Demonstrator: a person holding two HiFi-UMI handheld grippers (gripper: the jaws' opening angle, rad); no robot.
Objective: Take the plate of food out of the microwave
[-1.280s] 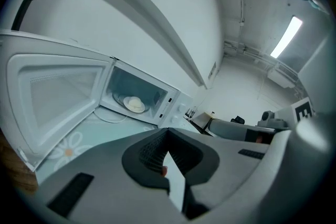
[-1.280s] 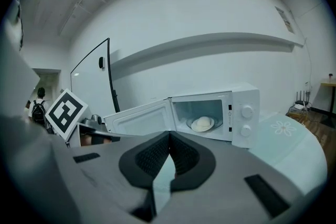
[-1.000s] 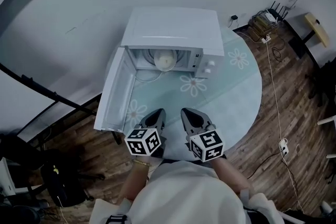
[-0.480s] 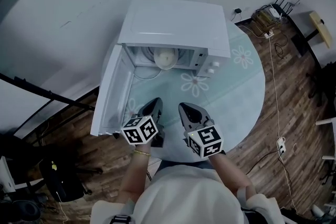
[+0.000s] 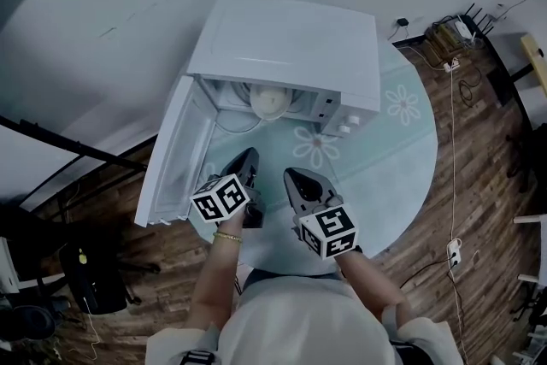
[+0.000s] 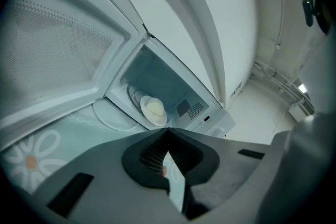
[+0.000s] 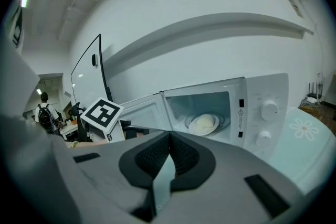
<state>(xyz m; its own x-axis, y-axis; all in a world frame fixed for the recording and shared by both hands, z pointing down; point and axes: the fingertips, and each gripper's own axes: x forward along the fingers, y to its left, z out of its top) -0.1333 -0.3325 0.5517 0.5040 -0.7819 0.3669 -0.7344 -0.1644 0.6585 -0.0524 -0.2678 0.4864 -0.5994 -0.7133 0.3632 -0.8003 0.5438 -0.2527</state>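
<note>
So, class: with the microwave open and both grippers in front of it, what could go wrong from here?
1. The left gripper and right gripper are both shut; reaching in so may shove the plate of food deeper rather than grip it.
2. The open door stands close beside the left gripper, which could knock it.
3. A rim grip might tilt the plate and spill.

White microwave [image 5: 286,47], standing at the far left of the round table [image 5: 385,175]. Its door [image 5: 175,156] is swung wide open to the left, and two knobs [image 7: 269,109] sit on the right-hand panel. Inside the open cavity a white plate [image 5: 272,102] lies flat, bearing a pale, rounded mound of food.
</note>
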